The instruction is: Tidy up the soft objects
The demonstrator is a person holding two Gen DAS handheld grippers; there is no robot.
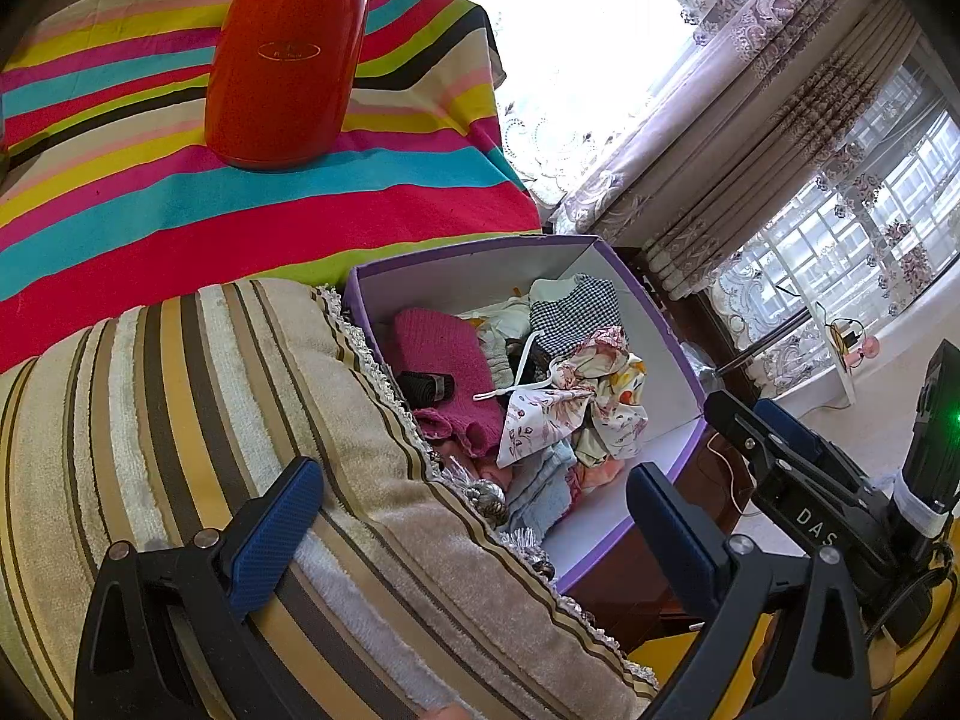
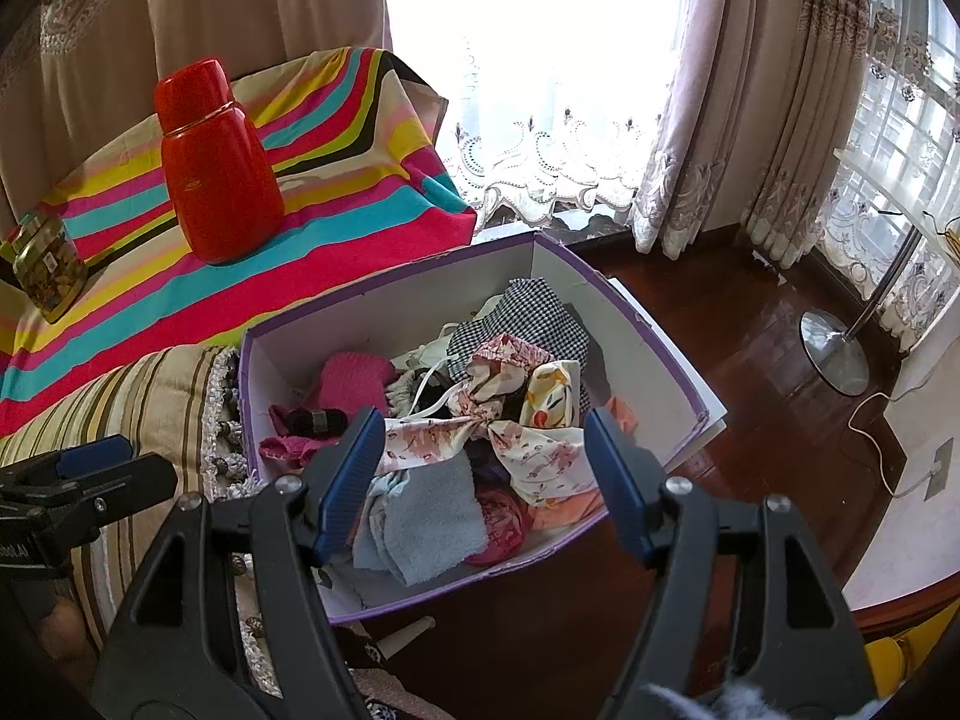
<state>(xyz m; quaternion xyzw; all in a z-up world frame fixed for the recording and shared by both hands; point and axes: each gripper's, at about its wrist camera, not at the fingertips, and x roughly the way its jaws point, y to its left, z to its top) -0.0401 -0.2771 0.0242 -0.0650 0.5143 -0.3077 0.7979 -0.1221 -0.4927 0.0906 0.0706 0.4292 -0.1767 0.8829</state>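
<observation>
The right gripper (image 2: 483, 474) hung with its jaws apart and nothing between them, low in the frame over the purple box (image 2: 648, 324). Inside it lay a floral cloth (image 2: 528, 450), a blue towel (image 2: 426, 522) and a pink knit (image 2: 351, 381) (perhaps a sweater). The left gripper (image 1: 474, 516) was spread wide over a striped cushion (image 1: 180, 396). A red flask (image 2: 219, 180) stood upper left.

clothes (image 2: 480, 420) in box (image 2: 636, 360), flask (image 2: 219, 180) behind
</observation>
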